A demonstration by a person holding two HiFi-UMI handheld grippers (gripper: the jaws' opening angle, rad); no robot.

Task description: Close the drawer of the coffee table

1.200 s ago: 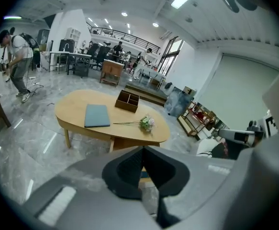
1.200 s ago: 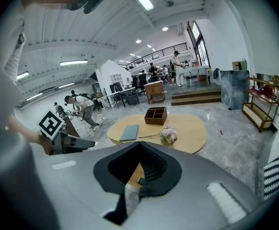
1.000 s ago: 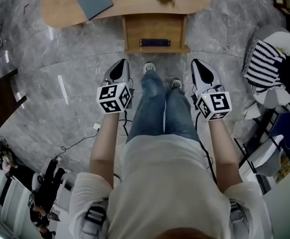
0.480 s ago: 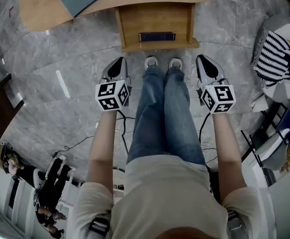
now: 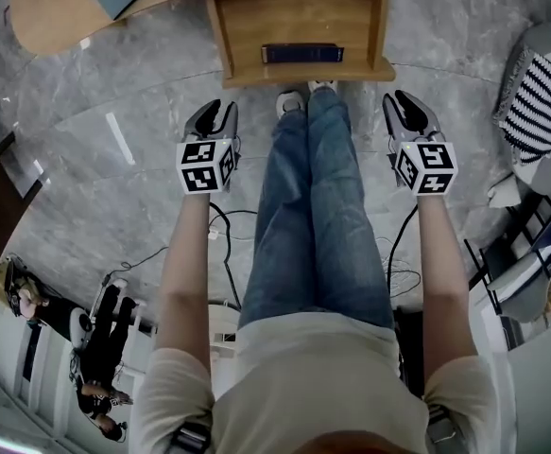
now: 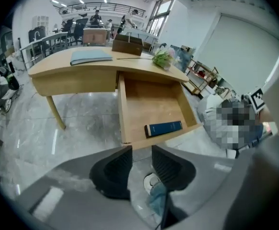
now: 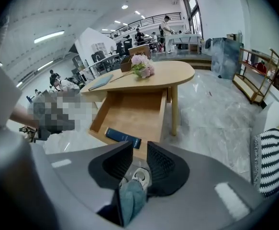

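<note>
While the drawer (image 5: 256, 17) juts from the coffee table (image 5: 48, 17), grey floor (image 5: 86, 159) flanks it

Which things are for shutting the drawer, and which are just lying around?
For the job:
open light-wood drawer
curved light-wood coffee table
left gripper and right gripper, jaws opening, nothing between them

Just lying about:
dark blue book inside the drawer
grey-blue flat book on the tabletop
pink flowers
black-and-white striped fabric
</note>
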